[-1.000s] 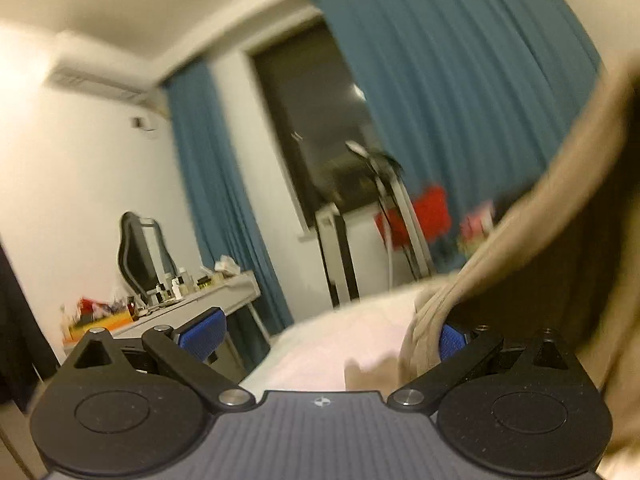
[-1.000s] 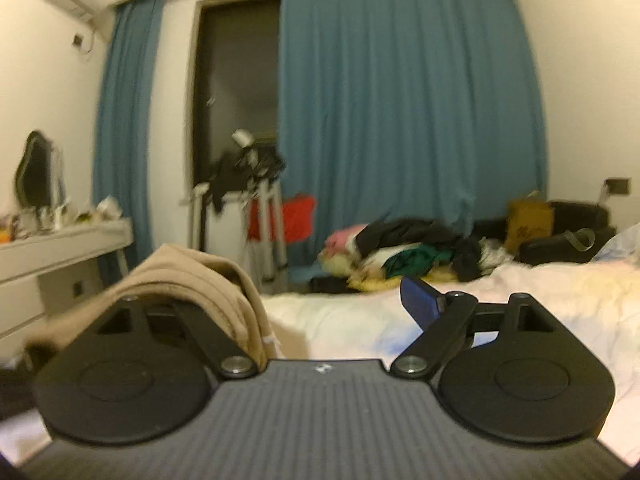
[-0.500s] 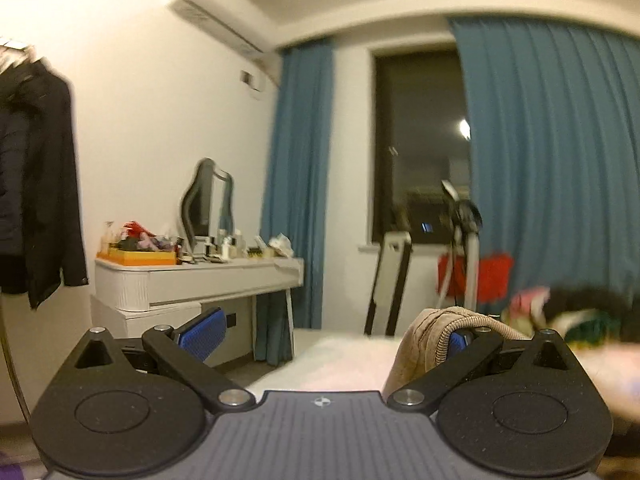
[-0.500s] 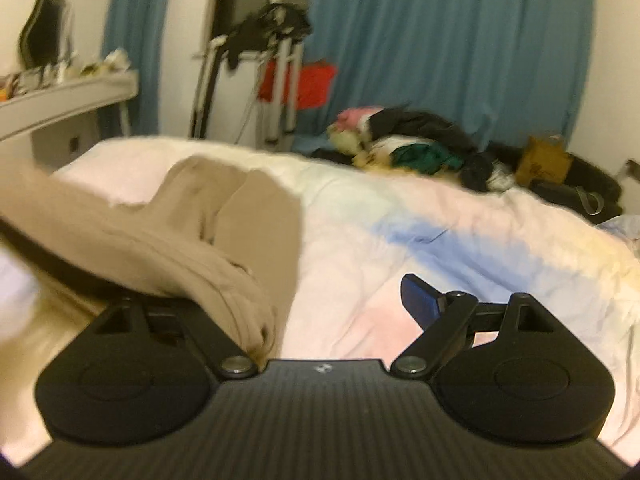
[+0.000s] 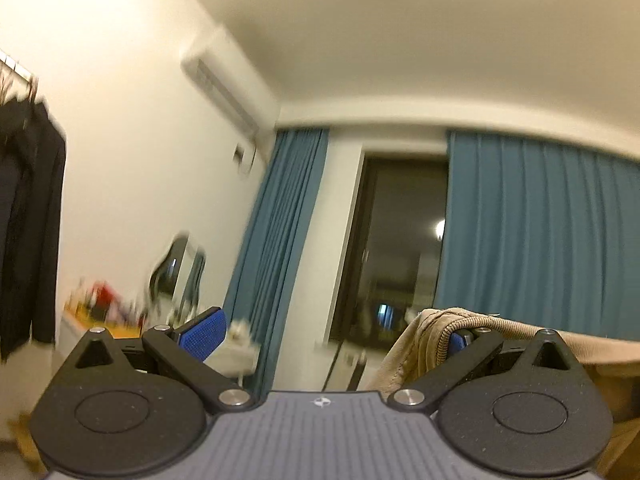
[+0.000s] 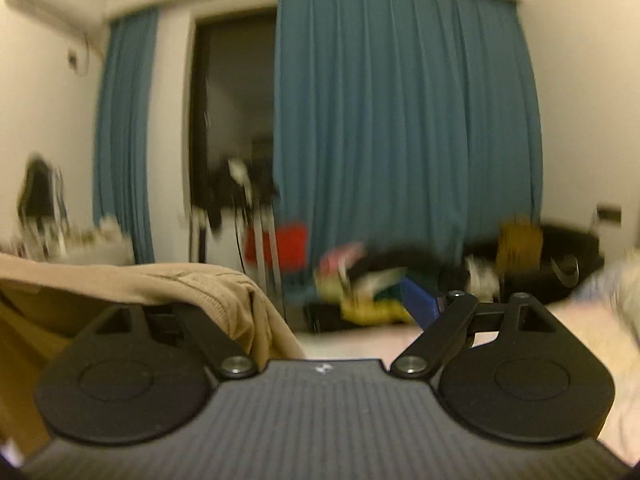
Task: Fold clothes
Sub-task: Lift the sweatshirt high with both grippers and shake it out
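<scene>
The tan garment (image 5: pixel 430 338) looks like soft ribbed cloth; blue pads (image 5: pixel 204 334) seem finely textured.

garment (image 6: pixel 192 284): tan
gripper pads (image 5: pixel 204 334): blue, dotted
curtains (image 6: pixel 400 120): teal, plain
walls (image 5: pixel 132 160): cream

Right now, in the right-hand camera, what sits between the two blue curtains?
In the right wrist view, a dark window fills the gap between the narrow left curtain and the wide right curtain. A blurred stand rises before it.

tan garment (image 6: pixel 208 292) hiding finger, blurred clothes pile (image 6: pixel 372 276)
</scene>
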Available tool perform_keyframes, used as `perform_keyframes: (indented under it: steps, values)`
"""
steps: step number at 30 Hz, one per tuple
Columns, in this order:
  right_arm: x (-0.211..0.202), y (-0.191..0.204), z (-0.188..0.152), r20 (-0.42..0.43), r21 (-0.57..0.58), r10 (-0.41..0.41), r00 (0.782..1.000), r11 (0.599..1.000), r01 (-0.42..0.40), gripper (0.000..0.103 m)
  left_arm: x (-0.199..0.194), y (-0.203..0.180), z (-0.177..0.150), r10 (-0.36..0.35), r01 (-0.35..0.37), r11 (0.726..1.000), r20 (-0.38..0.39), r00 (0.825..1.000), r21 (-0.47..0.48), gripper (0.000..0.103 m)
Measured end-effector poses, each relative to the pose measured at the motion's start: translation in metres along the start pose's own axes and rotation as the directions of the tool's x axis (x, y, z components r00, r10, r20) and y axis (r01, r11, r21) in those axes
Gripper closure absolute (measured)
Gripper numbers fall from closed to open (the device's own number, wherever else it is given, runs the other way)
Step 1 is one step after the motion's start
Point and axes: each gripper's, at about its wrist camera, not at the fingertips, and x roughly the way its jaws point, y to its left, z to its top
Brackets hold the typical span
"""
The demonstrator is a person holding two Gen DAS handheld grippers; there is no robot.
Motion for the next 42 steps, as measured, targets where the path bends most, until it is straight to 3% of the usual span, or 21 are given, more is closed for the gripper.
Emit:
perform_keyframes:
  steps: [4,8,11,14,18,22,29,33,36,39,42]
  values:
    - [-0.035,-0.002,0.083,0.136,-0.03,0.022,0.99,0.999,-0.018,0.018,-0.006,-0.009,0.076,-0.051,0.052,0.999,0.104,0.993,-0.005,0.0]
    - [-0.059,-0.011,0.143,0.223,-0.027,0.057,0.973,0.998,-0.052,0.018,-0.003,-0.013,0.14,-0.165,0.17,0.985,0.109,0.98,-0.037,0.0]
    - [-0.056,-0.019,0.174,0.229,-0.02,0.098,0.968,0.995,-0.096,0.018,0.011,-0.022,0.165,-0.177,0.18,0.983,0.089,0.98,-0.028,0.0]
    - [-0.04,-0.02,0.183,0.191,-0.035,0.089,0.977,0.996,-0.084,0.018,0.035,-0.035,0.161,-0.177,0.177,0.984,0.03,0.984,-0.007,0.0]
    - [0.005,-0.02,0.164,0.085,-0.033,0.082,0.993,0.996,-0.079,0.018,0.092,-0.053,0.115,-0.18,0.181,0.983,-0.093,0.979,0.01,0.0]
    - [0.075,-0.017,0.123,-0.014,-0.028,0.055,0.998,0.998,-0.055,0.018,0.17,-0.07,0.045,-0.162,0.173,0.985,-0.228,0.96,0.028,0.0]
    - [0.244,-0.008,0.045,-0.117,-0.034,-0.037,0.992,0.999,0.033,0.018,0.333,-0.113,-0.105,-0.135,0.176,0.98,-0.332,0.933,0.097,0.0]
    - [0.359,-0.007,-0.018,-0.198,-0.008,-0.091,0.976,0.996,0.091,0.018,0.429,-0.142,-0.211,-0.139,0.189,0.979,-0.44,0.887,0.072,0.0]
    - [0.439,-0.012,-0.078,-0.288,0.028,-0.107,0.952,0.992,0.12,0.018,0.491,-0.155,-0.313,-0.123,0.203,0.975,-0.548,0.827,0.088,0.0]
    - [0.506,-0.024,-0.147,-0.401,0.073,-0.101,0.91,0.987,0.142,0.019,0.53,-0.157,-0.42,-0.12,0.21,0.976,-0.674,0.729,0.054,0.0]
    - [0.554,-0.03,-0.204,-0.503,0.062,-0.083,0.86,0.989,0.132,0.019,0.563,-0.154,-0.494,-0.115,0.192,0.981,-0.767,0.631,0.011,0.0]
